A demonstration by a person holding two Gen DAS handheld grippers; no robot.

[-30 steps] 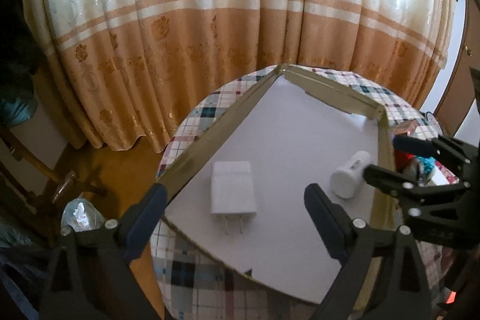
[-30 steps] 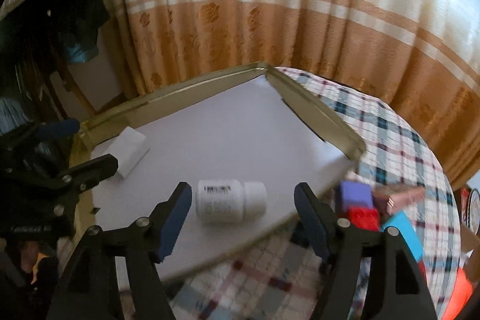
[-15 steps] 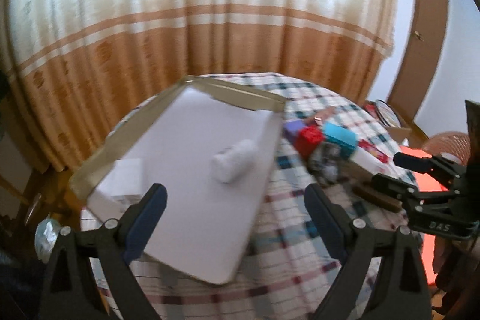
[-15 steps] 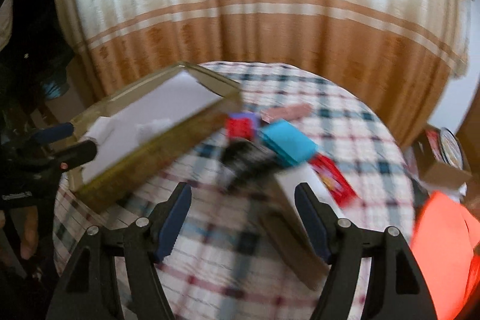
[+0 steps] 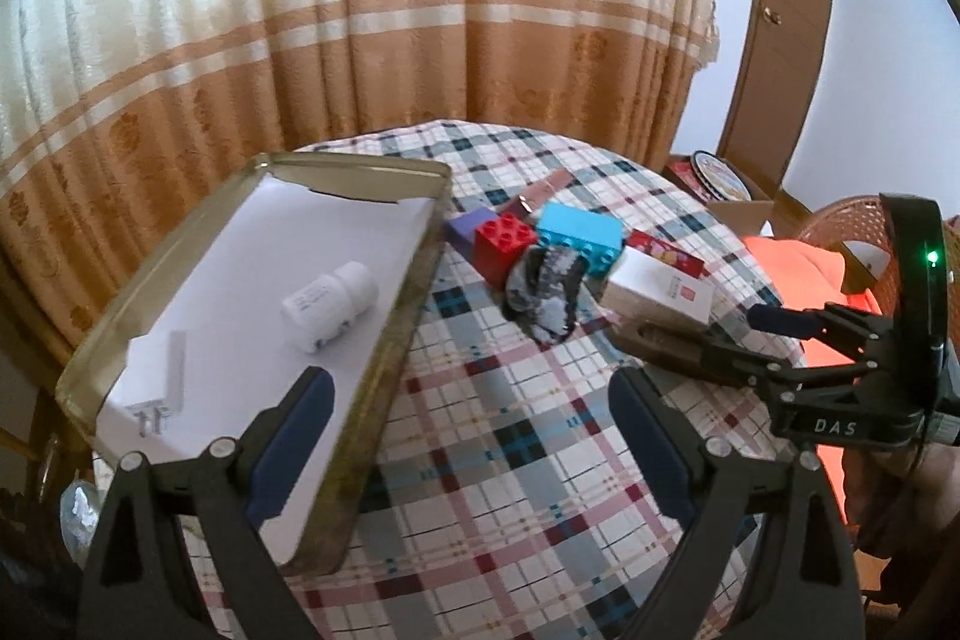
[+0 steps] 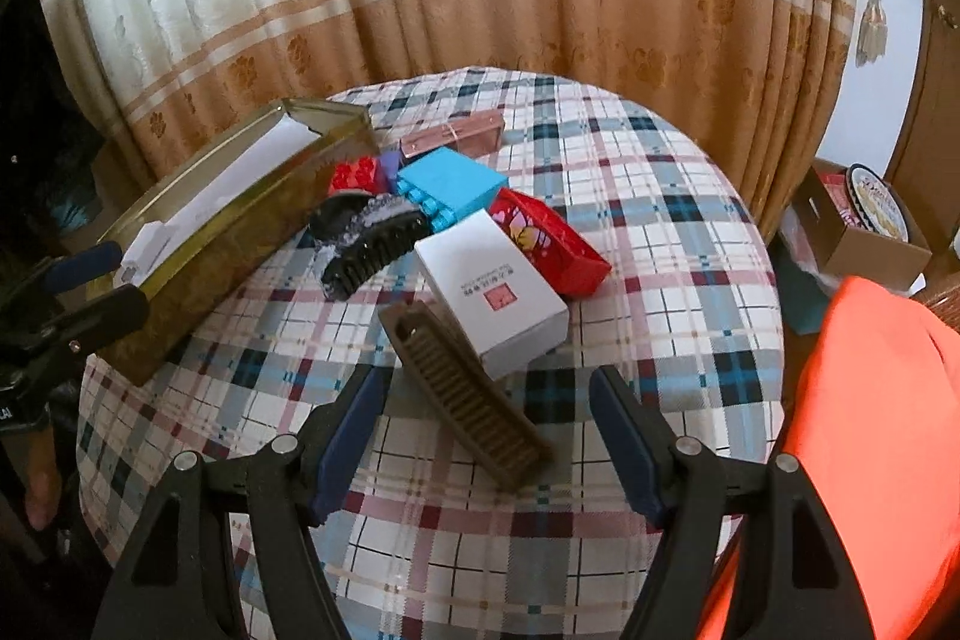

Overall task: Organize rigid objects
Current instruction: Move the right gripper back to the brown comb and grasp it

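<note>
Both grippers have swung away from the tray since a second ago, off the white charger and bottle and toward the clutter on the checked cloth.

From the left wrist, the left gripper (image 5: pixel 471 415) hangs with its blue-padded jaws spread wide and nothing between them, one finger over the tray's near corner, the other over bare plaid tablecloth (image 5: pixel 528 436). The shallow gold-rimmed metal tray (image 5: pixel 393 346) lined with white paper lies at the left; on it rest a white plastic pill bottle (image 5: pixel 330 305) on its side and, nearer the left rim, a white plug-in charger (image 5: pixel 157 381). Just beside the tray's far right corner sit a red toy brick (image 5: pixel 503 244), a turquoise toy brick (image 5: pixel 579 238) and a black-and-grey hair claw clip (image 5: pixel 545 293). The right gripper (image 5: pixel 756 337) shows at the right edge, above the dark brown comb (image 5: pixel 660 343).

From the right wrist, the right gripper's jaws stand apart and empty, over the near end of the brown ridged comb (image 6: pixel 465 394). A white rectangular carton (image 6: pixel 492 289) touches the comb's far side, with a red patterned box (image 6: pixel 552 244) behind it and a pink slim case (image 6: pixel 453 137) farther back.
</note>
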